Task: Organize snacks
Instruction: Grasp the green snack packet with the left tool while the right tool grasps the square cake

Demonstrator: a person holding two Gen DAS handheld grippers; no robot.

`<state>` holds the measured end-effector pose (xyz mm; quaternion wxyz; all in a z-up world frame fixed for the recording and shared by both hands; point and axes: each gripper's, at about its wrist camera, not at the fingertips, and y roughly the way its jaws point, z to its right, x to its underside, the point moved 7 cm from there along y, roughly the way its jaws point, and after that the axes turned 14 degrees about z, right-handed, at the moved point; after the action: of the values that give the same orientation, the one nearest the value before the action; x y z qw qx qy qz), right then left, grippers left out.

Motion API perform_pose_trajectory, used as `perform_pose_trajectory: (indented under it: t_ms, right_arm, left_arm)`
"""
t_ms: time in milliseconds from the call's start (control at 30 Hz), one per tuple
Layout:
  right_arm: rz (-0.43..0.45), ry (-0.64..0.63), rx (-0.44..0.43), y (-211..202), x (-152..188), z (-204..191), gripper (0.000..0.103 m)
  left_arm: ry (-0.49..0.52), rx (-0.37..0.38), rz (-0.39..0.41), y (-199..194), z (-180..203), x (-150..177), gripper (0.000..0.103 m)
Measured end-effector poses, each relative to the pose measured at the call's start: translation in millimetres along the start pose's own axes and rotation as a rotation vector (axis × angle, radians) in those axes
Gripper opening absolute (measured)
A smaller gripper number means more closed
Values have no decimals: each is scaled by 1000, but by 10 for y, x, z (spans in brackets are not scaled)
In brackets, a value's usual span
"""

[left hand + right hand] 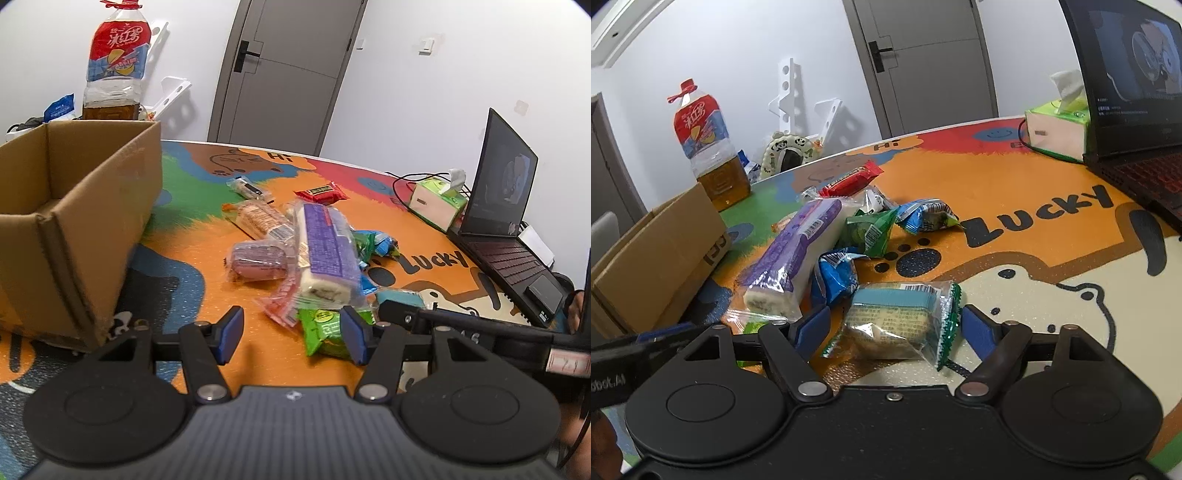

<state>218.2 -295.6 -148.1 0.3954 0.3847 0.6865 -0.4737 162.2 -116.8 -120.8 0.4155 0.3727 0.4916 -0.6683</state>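
White walls (406, 92), grey door (291, 66) shut, black handle (245, 55); white switch (427, 45) right of door

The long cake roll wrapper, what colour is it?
Purple, on the cake roll; clearest in the left wrist view.

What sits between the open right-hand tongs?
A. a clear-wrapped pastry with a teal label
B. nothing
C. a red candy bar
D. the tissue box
A: in the right wrist view, the teal-labelled pastry packet lies on the table between the blue pads of the open right tongs.
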Motion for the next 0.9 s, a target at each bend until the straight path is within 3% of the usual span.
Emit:
perform_pose_trajectory:
  t_ms: [133, 500, 733, 900]
  right_arm:
    - [-4, -1, 5, -37, -9, 49, 58]
    - [-24, 0, 65, -182, 6, 189, 55]
    - [-9, -19, 78, -210, -8, 176, 69]
    - [-6, -39, 87, -180, -9, 193, 71]
  left_arm:
    - [10, 5, 0, 27, 95, 38, 57]
    - [15, 17, -21, 171, 256, 125, 57]
    - [-1, 14, -18, 238, 253, 219, 58]
    - [24, 4, 2, 261, 250, 226, 56]
